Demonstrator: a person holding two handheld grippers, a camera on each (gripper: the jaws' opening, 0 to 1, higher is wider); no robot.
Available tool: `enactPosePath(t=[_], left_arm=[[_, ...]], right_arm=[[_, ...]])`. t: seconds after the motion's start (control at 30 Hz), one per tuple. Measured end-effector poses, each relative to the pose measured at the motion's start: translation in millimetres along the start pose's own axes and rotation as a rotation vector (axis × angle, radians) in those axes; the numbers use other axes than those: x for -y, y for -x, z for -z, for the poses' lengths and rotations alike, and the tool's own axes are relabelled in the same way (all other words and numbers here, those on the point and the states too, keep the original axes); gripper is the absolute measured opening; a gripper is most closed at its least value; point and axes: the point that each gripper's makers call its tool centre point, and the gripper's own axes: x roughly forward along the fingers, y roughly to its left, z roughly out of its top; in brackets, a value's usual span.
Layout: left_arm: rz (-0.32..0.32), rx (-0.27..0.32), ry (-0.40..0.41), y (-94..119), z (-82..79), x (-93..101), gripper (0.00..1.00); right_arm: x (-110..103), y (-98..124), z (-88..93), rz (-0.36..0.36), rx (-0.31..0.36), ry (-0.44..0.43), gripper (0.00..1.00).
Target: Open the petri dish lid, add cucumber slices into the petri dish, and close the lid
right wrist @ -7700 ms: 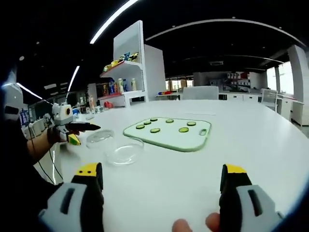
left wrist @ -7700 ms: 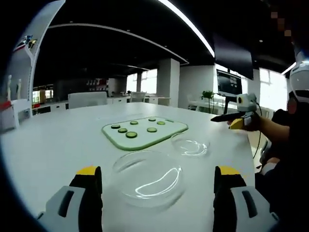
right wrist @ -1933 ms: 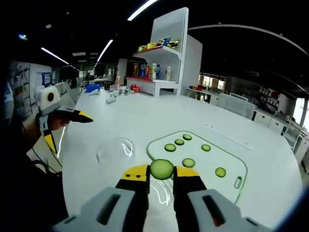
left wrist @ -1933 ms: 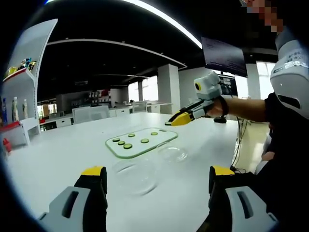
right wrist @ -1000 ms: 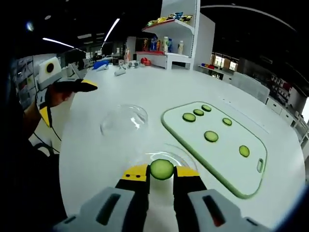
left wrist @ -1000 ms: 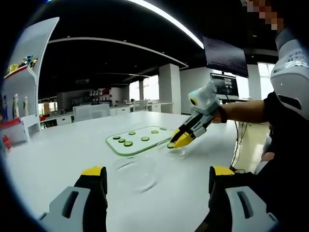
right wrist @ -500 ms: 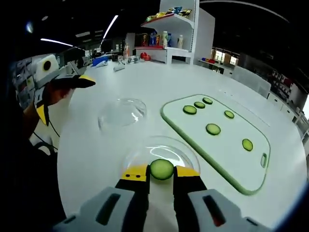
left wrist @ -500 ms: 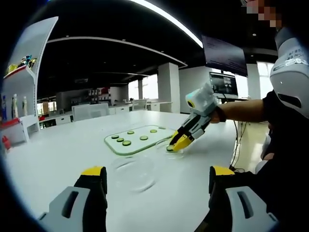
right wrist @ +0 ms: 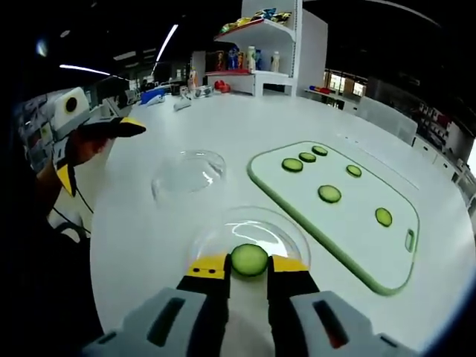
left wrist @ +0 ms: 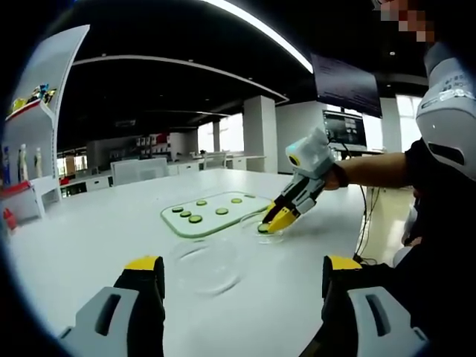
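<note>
Right tongs (right wrist: pixel 249 269) pinching cucumber slice (right wrist: pixel 249 259), now lowered right over open dish (right wrist: pixel 249 227) beside cutting board (right wrist: pixel 338 216). Drop looks next. Lid (right wrist: pixel 188 172) sits apart on counter (right wrist: pixel 149 245). Left tongs (left wrist: pixel 238 286) spread, idle.

Opposed low views; shared cutting board (left wrist: pixel 213 216), near dish (right wrist: pixel 251 230)

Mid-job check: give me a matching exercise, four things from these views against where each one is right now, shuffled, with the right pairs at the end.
Things:
1. held cucumber slice
2. five cucumber slices
3. petri dish lid
4. left gripper

Places or states:
A. on the cutting board
B. lying on the table, away from the board
C. open, holding nothing
D. clamped in the right gripper over the petri dish

Pairs: 1-D, 2-A, 3-B, 4-C
</note>
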Motion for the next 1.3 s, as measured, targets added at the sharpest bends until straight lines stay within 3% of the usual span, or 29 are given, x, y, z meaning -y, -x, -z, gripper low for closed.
enactPosePath(t=[0.47, 0.63, 0.8, 1.03, 1.13, 1.23, 1.3], left_arm=[[0.010, 0.002, 0.000, 0.3, -0.2, 3.1, 0.86], [0.008, 0.002, 0.000, 0.7, 0.0, 2.6, 0.86], [0.004, 0.004, -0.005, 2.4, -1.7, -0.4, 0.86], [0.002, 0.005, -0.013, 3.3, -3.8, -2.5, 0.86], [0.006, 0.006, -0.016, 2.9, -4.0, -1.8, 0.86], [0.001, 0.001, -0.016, 2.2, -1.5, -5.1, 0.86], [0.002, 0.001, -0.015, 2.0, -1.8, -5.3, 0.86]], right_arm=[[-2.1, 2.0, -3.9, -0.006, 0.026, -0.018, 0.20], [-2.3, 8.5, -15.7, -0.004, 0.084, -0.015, 0.26], [1.6, 18.2, -26.6, 0.010, 0.164, -0.034, 0.37], [6.9, 24.1, -20.0, 0.017, 0.195, -0.052, 0.56], [8.2, 25.0, -16.7, 0.027, 0.204, -0.029, 0.72], [10.0, 25.4, -15.3, 0.031, 0.213, -0.016, 0.97], [8.5, 27.7, -14.9, 0.020, 0.221, -0.019, 0.96]])
